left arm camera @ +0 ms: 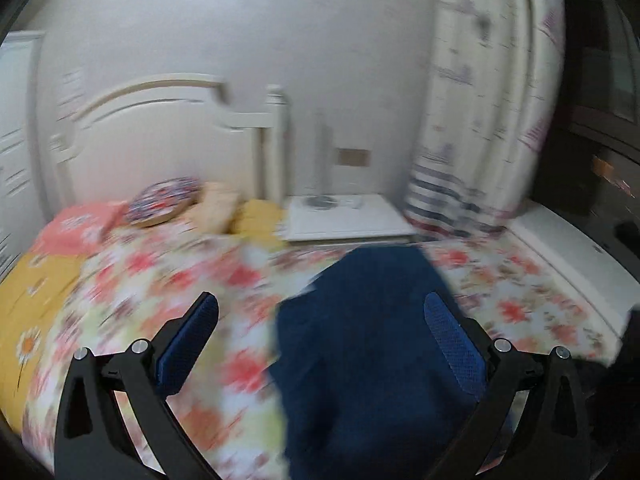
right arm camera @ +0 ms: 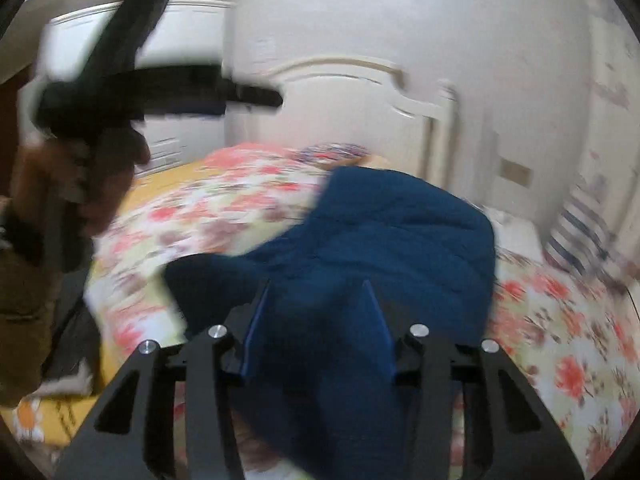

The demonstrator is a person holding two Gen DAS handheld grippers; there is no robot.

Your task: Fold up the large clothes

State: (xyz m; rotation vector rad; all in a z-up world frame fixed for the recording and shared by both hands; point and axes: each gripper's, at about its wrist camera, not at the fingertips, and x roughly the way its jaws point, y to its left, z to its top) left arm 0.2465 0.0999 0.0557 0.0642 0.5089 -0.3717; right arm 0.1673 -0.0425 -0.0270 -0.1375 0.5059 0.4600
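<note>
Left wrist view: the left gripper (left arm camera: 320, 320) stands spread wide, nothing pinched. A dark blue garment (left arm camera: 360, 340) of soft cloth lies on the bed's floral quilt (left arm camera: 180, 280). Beyond are a white arched headboard (left arm camera: 160, 128), pillows, a white nightstand (left arm camera: 344, 216) and a patterned curtain (left arm camera: 480, 120).

Right wrist view: the right gripper (right arm camera: 316, 292) is partly spread, with blue cloth between its pads; whether they press it I cannot tell. A hand (right arm camera: 80, 184) holds the other gripper raised at left.
</note>
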